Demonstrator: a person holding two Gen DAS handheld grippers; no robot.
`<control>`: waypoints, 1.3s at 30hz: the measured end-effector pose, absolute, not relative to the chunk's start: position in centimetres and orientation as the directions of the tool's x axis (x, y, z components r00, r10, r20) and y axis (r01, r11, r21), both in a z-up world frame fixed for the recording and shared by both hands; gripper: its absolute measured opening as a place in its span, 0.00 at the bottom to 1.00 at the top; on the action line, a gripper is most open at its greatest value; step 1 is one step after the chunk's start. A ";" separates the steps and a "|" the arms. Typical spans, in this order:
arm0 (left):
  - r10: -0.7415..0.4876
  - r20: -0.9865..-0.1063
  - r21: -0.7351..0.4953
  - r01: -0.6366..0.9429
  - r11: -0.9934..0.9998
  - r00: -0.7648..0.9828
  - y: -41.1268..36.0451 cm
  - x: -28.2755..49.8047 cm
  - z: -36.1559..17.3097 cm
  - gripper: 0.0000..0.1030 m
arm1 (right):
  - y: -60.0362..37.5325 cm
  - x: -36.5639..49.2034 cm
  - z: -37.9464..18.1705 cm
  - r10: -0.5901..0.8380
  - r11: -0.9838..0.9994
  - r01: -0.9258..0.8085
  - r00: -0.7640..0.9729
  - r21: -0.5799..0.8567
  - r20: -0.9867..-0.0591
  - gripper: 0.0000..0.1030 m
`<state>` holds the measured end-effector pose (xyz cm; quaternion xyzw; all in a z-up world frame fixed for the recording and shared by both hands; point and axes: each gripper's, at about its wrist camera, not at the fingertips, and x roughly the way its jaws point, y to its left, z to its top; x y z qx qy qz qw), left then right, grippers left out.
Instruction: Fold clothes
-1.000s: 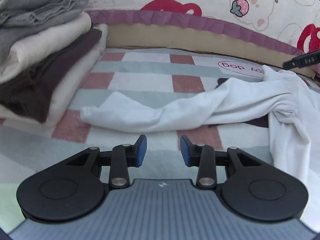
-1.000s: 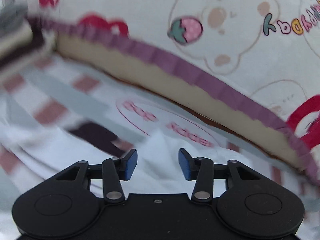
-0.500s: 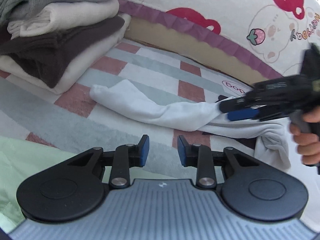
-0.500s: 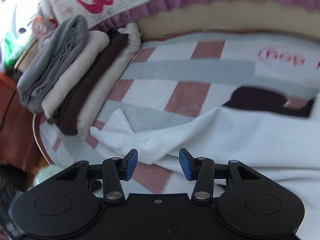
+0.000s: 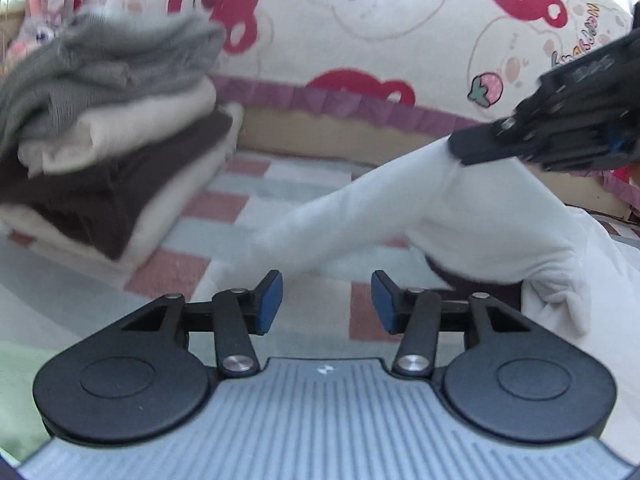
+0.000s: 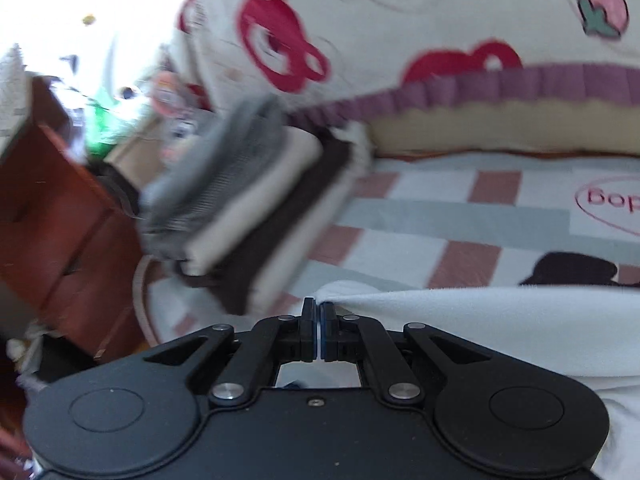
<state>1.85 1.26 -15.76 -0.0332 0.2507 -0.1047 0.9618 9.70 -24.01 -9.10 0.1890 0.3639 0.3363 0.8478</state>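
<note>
Since the earlier frame, your right gripper (image 6: 319,330) has swung over to the white garment (image 5: 460,216), snapped its jaws closed on a fold, and raised it off the checked bed cover (image 5: 280,184); your left gripper (image 5: 326,300) has just been opening, with nothing between its pads.

Left wrist view: the left jaws stand spread above the bed cover, short of the garment's trailing sleeve end. The garment slopes up from the cover to the right gripper (image 5: 472,148), which enters from the right edge and pinches the cloth at its highest point. A stack of folded clothes (image 5: 108,152), grey over cream over dark brown, sits toward the bed's left side against the cartoon-print quilt (image 5: 360,20), near the sleeve but apart from it.

Right wrist view: the right pads are pressed together on a white fold (image 6: 460,320). Only here do you see the reddish wooden cabinet (image 6: 60,220) beyond the stack (image 6: 256,200), and a dark patch (image 6: 572,268) on the cover behind the garment. The left gripper is out of view here.
</note>
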 end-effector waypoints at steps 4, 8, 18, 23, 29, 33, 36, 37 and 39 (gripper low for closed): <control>-0.251 -0.424 -0.123 0.219 0.968 0.870 -0.2 1.1 -14.9 0.60 | -25.8 7.2 -8.0 0.747 0.642 -0.406 0.524 0.651 -0.409 0.03; -0.365 -0.403 -0.161 0.328 0.931 0.839 -1.5 1.1 -13.8 0.67 | -25.9 6.4 -8.6 0.784 0.597 -0.421 0.487 0.683 -0.385 0.03; -0.333 -0.459 0.021 0.385 0.923 0.824 -1.1 6.9 -10.4 0.09 | -28.2 5.0 -9.3 0.787 0.602 -0.473 0.488 0.643 -0.377 0.03; -0.212 -0.430 0.118 0.288 0.950 0.877 1.0 8.6 -6.9 0.09 | -31.7 5.1 -10.0 0.697 0.704 -0.423 0.562 0.571 -0.444 0.40; 0.006 -0.411 0.128 0.051 0.990 0.912 7.5 12.9 -1.7 0.09 | -34.9 6.0 -12.4 0.477 0.873 -0.255 0.627 0.416 -0.616 0.52; 0.002 -0.479 0.050 0.025 0.998 0.878 9.8 14.8 -0.9 0.09 | -32.6 6.7 -13.2 0.440 0.898 -0.302 0.590 0.321 -0.677 0.52; 0.010 -0.514 0.089 0.042 0.995 0.858 9.0 15.3 -1.8 0.09 | -30.2 7.5 -13.3 0.473 0.879 -0.341 0.549 0.332 -0.689 0.52; 0.002 -0.531 0.072 0.043 0.996 0.847 9.0 15.5 -2.1 0.09 | -29.5 7.8 -13.4 0.493 0.868 -0.348 0.532 0.353 -0.688 0.52; -0.026 -0.565 -0.004 0.029 1.000 0.825 9.6 16.1 -2.6 0.10 | -28.0 8.5 -13.8 0.517 0.854 -0.359 0.500 0.377 -0.694 0.53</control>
